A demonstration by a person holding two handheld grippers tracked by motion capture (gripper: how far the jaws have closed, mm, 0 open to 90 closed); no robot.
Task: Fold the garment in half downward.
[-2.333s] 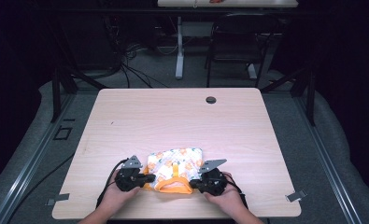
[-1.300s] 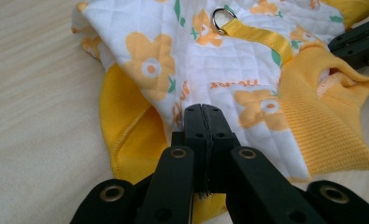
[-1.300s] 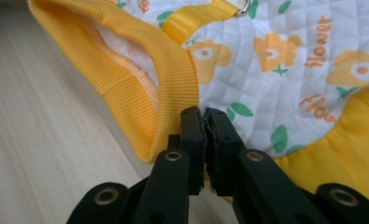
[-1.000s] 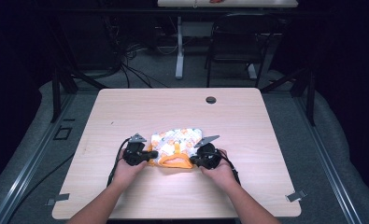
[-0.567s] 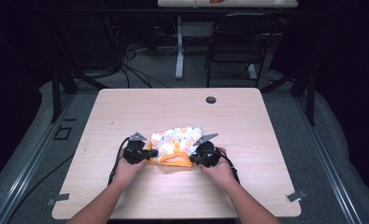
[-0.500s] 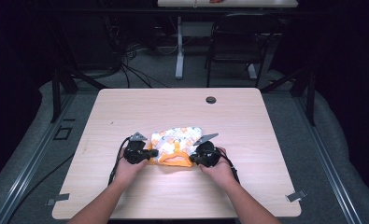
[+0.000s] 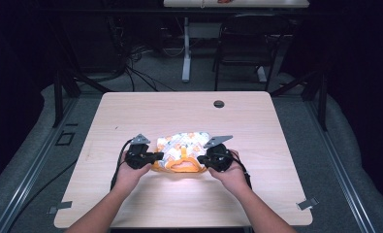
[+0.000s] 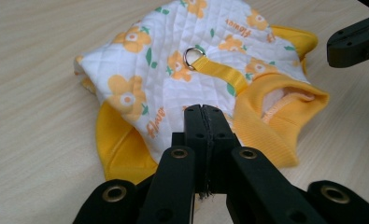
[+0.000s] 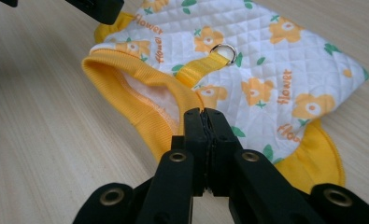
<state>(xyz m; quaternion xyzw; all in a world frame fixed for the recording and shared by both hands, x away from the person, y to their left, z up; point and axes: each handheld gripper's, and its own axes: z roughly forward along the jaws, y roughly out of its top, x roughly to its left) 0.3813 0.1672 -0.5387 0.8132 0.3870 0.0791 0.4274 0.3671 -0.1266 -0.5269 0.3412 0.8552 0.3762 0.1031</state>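
I'm gripping a small quilted pet vest (image 7: 182,151) at both ends on the table (image 7: 257,121).

My left gripper (image 8: 203,112) is pinching the vest's white flowered fabric with its jaws pressed together, and my right gripper (image 9: 204,114) is clamping the yellow ribbed collar (image 9: 140,105) the same way. The vest is lying flat near the table's front edge, between my two hands, with its yellow strap (image 8: 222,74) and metal ring (image 8: 194,57) facing up.
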